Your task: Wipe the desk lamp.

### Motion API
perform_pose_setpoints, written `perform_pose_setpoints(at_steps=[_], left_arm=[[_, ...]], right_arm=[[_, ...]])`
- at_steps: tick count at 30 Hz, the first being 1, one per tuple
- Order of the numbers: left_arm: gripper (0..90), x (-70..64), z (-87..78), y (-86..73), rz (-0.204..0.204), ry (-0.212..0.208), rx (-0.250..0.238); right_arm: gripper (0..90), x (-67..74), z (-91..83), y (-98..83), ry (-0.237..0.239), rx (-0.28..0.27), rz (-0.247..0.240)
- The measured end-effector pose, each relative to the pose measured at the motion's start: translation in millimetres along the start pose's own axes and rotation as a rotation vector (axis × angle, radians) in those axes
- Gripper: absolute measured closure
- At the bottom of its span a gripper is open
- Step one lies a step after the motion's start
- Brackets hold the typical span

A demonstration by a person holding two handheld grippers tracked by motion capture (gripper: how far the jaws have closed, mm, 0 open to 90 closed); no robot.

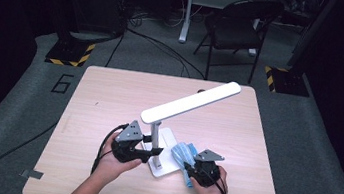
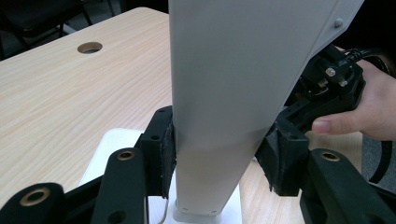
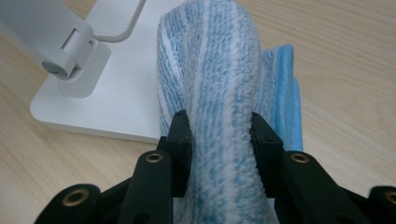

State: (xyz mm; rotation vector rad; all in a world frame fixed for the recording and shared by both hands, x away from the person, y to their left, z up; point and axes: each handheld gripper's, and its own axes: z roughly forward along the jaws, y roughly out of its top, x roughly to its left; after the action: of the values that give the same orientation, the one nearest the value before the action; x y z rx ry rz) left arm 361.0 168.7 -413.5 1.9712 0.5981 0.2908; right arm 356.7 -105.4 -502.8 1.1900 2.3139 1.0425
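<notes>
I'm clamping the desk lamp's post (image 2: 219, 116) with my left gripper (image 1: 145, 150) and pinching the blue towel (image 3: 219, 93), lying against the lamp base (image 3: 116, 93), with my right gripper (image 3: 219, 140). Wiping hard could tip the lamp if my clamp slips.

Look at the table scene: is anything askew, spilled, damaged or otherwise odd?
Nothing is spilled or visibly damaged. The white desk lamp stands on its flat base, its upright post gripped by the left gripper. The bunched blue-and-white striped terry cloth, clamped in the right gripper, rests against the base's edge.
</notes>
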Motion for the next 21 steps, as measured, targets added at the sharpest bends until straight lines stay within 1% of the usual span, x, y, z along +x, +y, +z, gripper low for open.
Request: perform_pose_setpoints(at_steps=[2,4,5,6,7,8,9,10,11,12,13,14,15,17,19,20,21], left_arm=[[49.4,0.1,-0.1,1.7,-0.005,0.002,-0.020],[47.9,0.6,-1.3,4.8,-0.003,-0.002,-0.034],[47.3,-0.1,-1.7,6.6,-0.008,0.005,-0.039],[47.3,0.4,-2.3,8.5,-0.003,0.001,-0.042],[47.3,0.2,-3.3,10.5,-0.002,0.005,-0.041],[47.4,0.4,-4.3,12.1,0.002,0.006,-0.044],[47.9,0.6,-5.1,13.5,-0.001,0.001,-0.043],[49.3,0.4,-4.9,14.0,-0.003,0.001,-0.045],[50.3,0.3,-5.1,14.4,0.002,-0.001,-0.034],[50.8,-0.7,-4.3,14.0,0.000,0.003,-0.039],[51.0,-0.7,-4.3,14.0,0.000,0.003,-0.039],[51.2,-0.8,-5.0,13.9,0.006,0.002,-0.031],[51.4,-0.9,-4.9,13.5,0.008,0.002,-0.035],[51.6,-1.1,-4.5,12.9,0.009,0.006,-0.043],[51.6,-0.3,-4.8,12.4,0.005,-0.005,-0.040],[51.7,-0.2,-4.4,12.3,0.004,0.001,-0.045],[51.7,-0.2,-4.5,12.6,0.007,-0.004,-0.041]], right_arm=[[66.7,-0.6,1.3,1.3,-0.006,-0.002,0.010],[66.7,-1.1,3.5,2.9,-0.011,-0.007,0.001],[66.7,-0.7,4.1,3.3,-0.014,-0.008,0.008],[66.7,-1.0,4.1,3.4,-0.012,-0.005,0.003],[66.6,-0.6,3.9,3.7,-0.013,-0.006,0.009],[66.5,-1.1,3.6,4.0,-0.014,-0.012,-0.004],[66.4,0.6,2.2,4.0,-0.012,-0.015,0.010],[66.4,0.7,0.7,4.1,-0.008,-0.019,-0.001],[66.4,2.3,-0.9,3.9,-0.006,-0.023,0.006],[66.4,3.3,-1.3,3.7,-0.004,-0.028,-0.002],[66.5,5.4,-1.5,3.2,-0.003,-0.023,0.000],[66.6,6.6,-0.6,2.4,-0.003,-0.021,-0.009],[66.7,6.7,0.8,1.7,-0.005,-0.019,-0.024],[66.9,6.9,2.9,0.8,-0.010,-0.020,-0.020],[67.3,8.0,3.8,-0.1,-0.011,-0.020,-0.008],[67.6,7.2,5.2,-0.4,-0.005,-0.027,-0.025],[67.8,8.6,5.9,-0.7,-0.010,-0.033,-0.023]])
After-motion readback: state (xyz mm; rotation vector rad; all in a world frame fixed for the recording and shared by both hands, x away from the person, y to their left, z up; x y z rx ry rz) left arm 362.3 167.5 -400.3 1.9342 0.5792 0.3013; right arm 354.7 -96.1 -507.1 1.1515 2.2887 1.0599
